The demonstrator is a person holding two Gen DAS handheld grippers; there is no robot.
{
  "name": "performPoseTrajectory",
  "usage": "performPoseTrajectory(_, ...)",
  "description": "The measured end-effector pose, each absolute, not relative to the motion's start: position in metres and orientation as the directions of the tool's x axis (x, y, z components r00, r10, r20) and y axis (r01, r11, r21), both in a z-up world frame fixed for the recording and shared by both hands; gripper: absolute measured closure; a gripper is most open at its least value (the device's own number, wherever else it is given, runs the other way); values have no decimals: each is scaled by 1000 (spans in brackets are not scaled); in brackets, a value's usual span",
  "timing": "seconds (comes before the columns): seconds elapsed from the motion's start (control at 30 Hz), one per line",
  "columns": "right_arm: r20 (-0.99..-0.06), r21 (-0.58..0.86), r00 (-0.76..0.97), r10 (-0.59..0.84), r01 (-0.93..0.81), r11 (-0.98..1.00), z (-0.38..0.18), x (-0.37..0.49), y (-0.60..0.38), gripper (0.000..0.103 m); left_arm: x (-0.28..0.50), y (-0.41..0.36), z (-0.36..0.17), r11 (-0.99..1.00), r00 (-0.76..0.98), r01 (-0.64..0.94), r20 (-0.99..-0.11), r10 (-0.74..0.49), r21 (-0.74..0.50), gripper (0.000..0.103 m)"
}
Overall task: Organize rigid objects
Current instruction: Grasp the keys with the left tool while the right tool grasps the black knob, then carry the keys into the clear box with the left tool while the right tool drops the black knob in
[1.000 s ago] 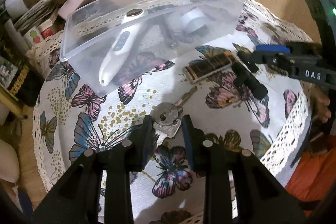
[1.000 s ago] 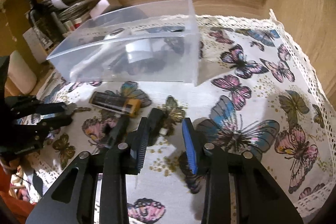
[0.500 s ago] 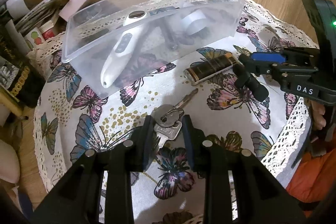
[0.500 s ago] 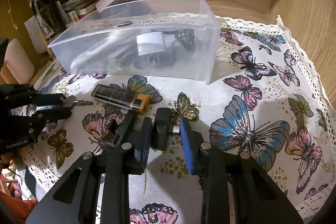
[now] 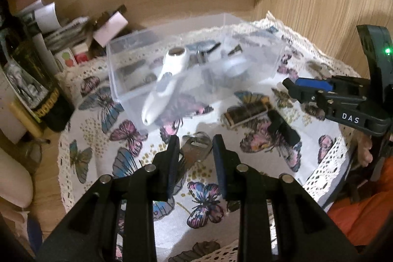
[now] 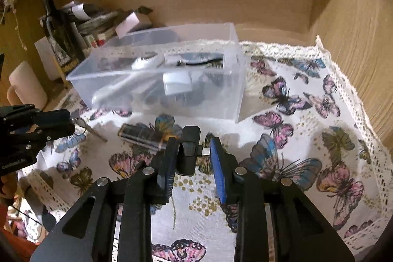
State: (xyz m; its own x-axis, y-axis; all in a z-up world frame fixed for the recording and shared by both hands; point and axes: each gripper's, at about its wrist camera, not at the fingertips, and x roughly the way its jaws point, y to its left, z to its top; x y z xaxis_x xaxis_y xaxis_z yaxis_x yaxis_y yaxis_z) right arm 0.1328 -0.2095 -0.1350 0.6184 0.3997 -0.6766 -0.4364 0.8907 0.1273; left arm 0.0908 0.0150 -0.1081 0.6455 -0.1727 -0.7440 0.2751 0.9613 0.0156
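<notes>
My left claw (image 5: 194,149) part-open, fingers flanking keys (image 5: 195,151); grip unclear. My right claw (image 6: 194,151) narrow around black adapter (image 6: 188,151), metal plug toward blue finger, contact unclear. Clear bin (image 6: 172,80) at 12 o'clock; battery (image 6: 145,135) at 10 o'clock.

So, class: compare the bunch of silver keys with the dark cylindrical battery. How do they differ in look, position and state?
The bunch of silver keys is flat, pale metal on a ring; the dark cylindrical battery is a round bar with a gold band. The keys sit between the left tongs; the battery lies free on the butterfly tablecloth. Both are outside the clear plastic box.
</notes>
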Motion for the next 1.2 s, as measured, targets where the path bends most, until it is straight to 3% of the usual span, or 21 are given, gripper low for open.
performPoseTrajectory(0.23, -626, 139, 654, 425, -442, 886, -117, 129, -209, 78, 84, 18, -88, 966, 693, 256, -701, -167, 22, 75)
performPoseTrajectory(0.3, -613, 137, 664, 428, -444, 886, -112, 128, -209, 78, 83, 18, -82, 966, 702, 256, -692, -170, 22, 100)
performPoseTrajectory(0.57, -576, 136, 685, 446, -458, 879, -99, 128, -208, 78, 84, 21, -70, 968, 721, 249, -670, -174, 16, 99)
performPoseTrajectory(0.73, -577, 141, 684, 448, -457, 878, -100, 128, -209, 78, 94, 19, -93, 968, 659, 250, -732, -171, 0, 91)
performPoseTrajectory(0.83, -581, 148, 679, 448, -454, 879, -102, 129, -210, 78, 101, 13, -109, 964, 619, 267, -766, -174, -3, 77)
performPoseTrajectory(0.9, -586, 149, 676, 446, -451, 880, -104, 130, -211, 78, 107, 8, -120, 960, 583, 278, -791, -184, -18, 60)
performPoseTrajectory(1.03, -590, 151, 677, 440, -443, 884, -106, 132, -213, 78, 115, -7, -134, 946, 518, 320, -827, -219, -50, 52)
performPoseTrajectory(1.1, -592, 156, 675, 441, -441, 884, -107, 134, -215, 78, 117, -16, -138, 942, 515, 335, -831, -212, -32, 39)
performPoseTrajectory(1.2, -593, 161, 671, 444, -442, 883, -108, 135, -216, 78, 127, -23, -146, 942, 502, 335, -844, -190, -13, 38)
